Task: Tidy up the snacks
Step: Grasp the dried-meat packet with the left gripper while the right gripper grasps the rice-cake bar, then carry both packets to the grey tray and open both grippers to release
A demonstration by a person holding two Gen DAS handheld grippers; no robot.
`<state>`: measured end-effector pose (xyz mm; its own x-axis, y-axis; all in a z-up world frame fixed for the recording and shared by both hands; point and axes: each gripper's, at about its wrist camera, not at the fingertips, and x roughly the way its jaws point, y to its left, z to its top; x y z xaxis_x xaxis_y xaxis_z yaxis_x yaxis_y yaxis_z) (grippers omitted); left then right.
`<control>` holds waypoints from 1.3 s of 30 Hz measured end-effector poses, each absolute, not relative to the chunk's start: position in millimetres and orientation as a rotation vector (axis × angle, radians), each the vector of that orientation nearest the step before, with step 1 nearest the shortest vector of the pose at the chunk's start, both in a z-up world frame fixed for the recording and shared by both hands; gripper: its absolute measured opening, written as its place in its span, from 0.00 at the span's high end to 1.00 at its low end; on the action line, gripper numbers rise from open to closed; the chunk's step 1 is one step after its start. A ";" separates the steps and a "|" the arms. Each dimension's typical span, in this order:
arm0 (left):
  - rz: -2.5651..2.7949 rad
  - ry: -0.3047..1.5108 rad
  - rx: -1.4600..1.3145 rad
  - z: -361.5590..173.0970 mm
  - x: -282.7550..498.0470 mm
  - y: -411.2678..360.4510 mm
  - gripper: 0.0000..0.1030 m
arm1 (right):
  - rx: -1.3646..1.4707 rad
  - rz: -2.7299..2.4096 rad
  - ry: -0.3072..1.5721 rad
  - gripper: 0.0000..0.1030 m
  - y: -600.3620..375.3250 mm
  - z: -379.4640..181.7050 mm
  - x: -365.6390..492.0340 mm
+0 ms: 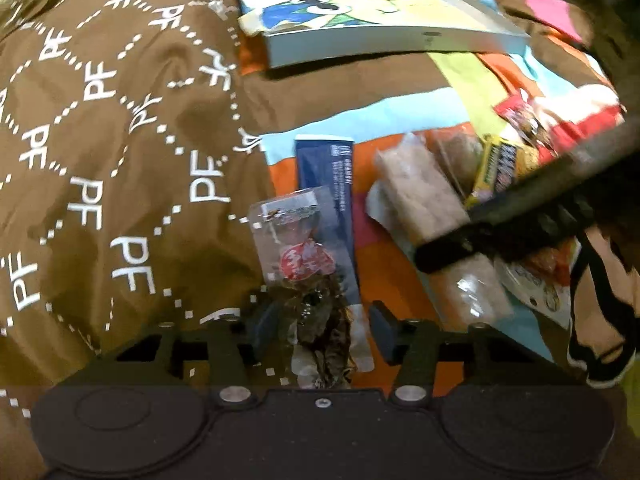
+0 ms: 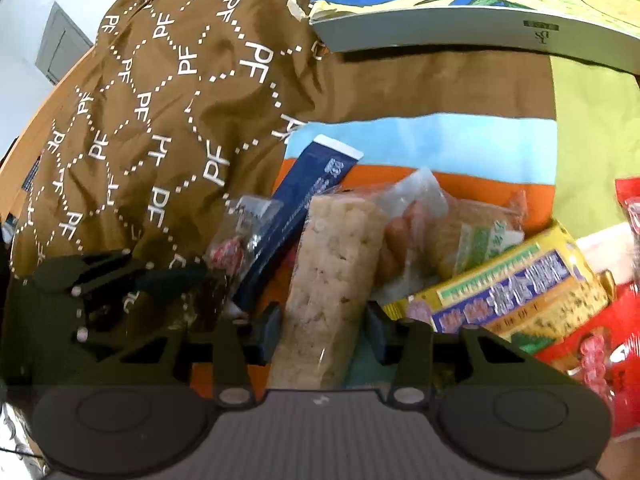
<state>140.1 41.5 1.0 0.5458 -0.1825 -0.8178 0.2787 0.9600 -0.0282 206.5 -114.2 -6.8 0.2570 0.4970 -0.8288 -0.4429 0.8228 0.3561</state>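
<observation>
My left gripper [image 1: 322, 330] is open, its jaws on either side of a clear packet of dark dried snack with a red label [image 1: 308, 280], which lies partly on a dark blue box [image 1: 328, 200]. My right gripper [image 2: 322, 332] is open around the lower end of a clear-wrapped puffed rice bar [image 2: 328, 280]; it crosses the left wrist view as a black bar [image 1: 520, 216] over the same rice bar [image 1: 424, 204]. A yellow and blue snack packet [image 2: 508, 296] and a red packet [image 2: 600, 352] lie to the right.
A brown cloth printed with white PF letters [image 1: 120, 140] covers the left side. A book with a cartoon cover [image 1: 380, 16] lies at the back. The snacks rest on a striped blue, orange and green cloth [image 2: 440, 148].
</observation>
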 end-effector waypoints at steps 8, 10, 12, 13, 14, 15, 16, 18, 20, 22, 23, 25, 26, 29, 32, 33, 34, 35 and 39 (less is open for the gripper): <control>-0.253 0.996 0.010 5.5 137.9 47.6 0.52 | 0.011 0.683 1.168 0.55 -123.2 -5.1 190.3; -0.254 1.002 -0.004 6.4 134.7 47.6 0.52 | -0.015 0.691 1.167 0.54 -122.3 -5.3 186.0; -0.262 1.018 -0.013 5.2 134.0 47.4 0.52 | -0.042 0.694 1.157 0.51 -118.8 -5.7 183.8; -0.262 1.022 -0.018 4.7 133.8 47.8 0.52 | -0.054 0.695 1.154 0.50 -117.2 -6.3 183.6; -0.259 1.025 -0.021 4.3 133.7 48.6 0.52 | -0.061 0.692 1.156 0.49 -115.4 -7.4 184.4; -0.258 1.031 -0.024 3.6 134.8 49.0 0.52 | -0.061 0.691 1.161 0.48 -114.4 -8.9 185.8; -0.257 1.036 -0.028 3.0 135.9 49.7 0.52 | -0.063 0.688 1.172 0.48 -113.4 -11.5 187.7; -0.256 1.042 -0.032 1.6 138.3 50.3 0.52 | -0.073 0.678 1.181 0.48 -110.6 -16.7 189.1; -0.258 1.044 -0.025 1.3 139.0 49.6 0.52 | -0.082 0.680 1.175 0.53 -109.5 -17.6 188.8; -0.260 1.038 -0.014 2.1 137.6 48.3 0.53 | -0.097 0.682 1.164 0.54 -109.9 -15.6 187.5; -0.259 1.036 -0.012 2.5 136.5 48.1 0.53 | -0.105 0.681 1.158 0.54 -110.4 -15.1 186.7; -0.255 1.035 -0.018 2.9 134.3 48.1 0.53 | -0.130 0.686 1.143 0.56 -111.1 -13.7 182.4; -0.253 1.036 -0.020 3.0 133.3 48.0 0.53 | -0.152 0.690 1.131 0.56 -111.2 -12.6 178.5; -0.260 1.037 -0.035 5.2 132.4 48.9 0.53 | -0.244 0.726 1.076 0.57 -106.5 -8.3 165.2; -0.265 1.028 -0.039 8.8 131.5 46.8 0.53 | -0.394 0.763 0.989 0.57 -98.9 -5.5 143.8; -0.267 1.023 -0.035 10.3 130.9 45.7 0.53 | -0.445 0.770 0.962 0.57 -96.4 -4.9 136.7; -0.268 1.018 -0.033 11.9 130.0 44.6 0.53 | -0.493 0.775 0.933 0.57 -94.6 -3.7 129.2; -0.266 1.011 -0.029 13.8 129.1 43.5 0.53 | -0.541 0.781 0.899 0.57 -93.7 -2.0 121.7; -0.245 0.975 -0.021 22.5 125.3 40.9 0.53 | -0.638 0.775 0.808 0.57 -95.2 4.6 104.6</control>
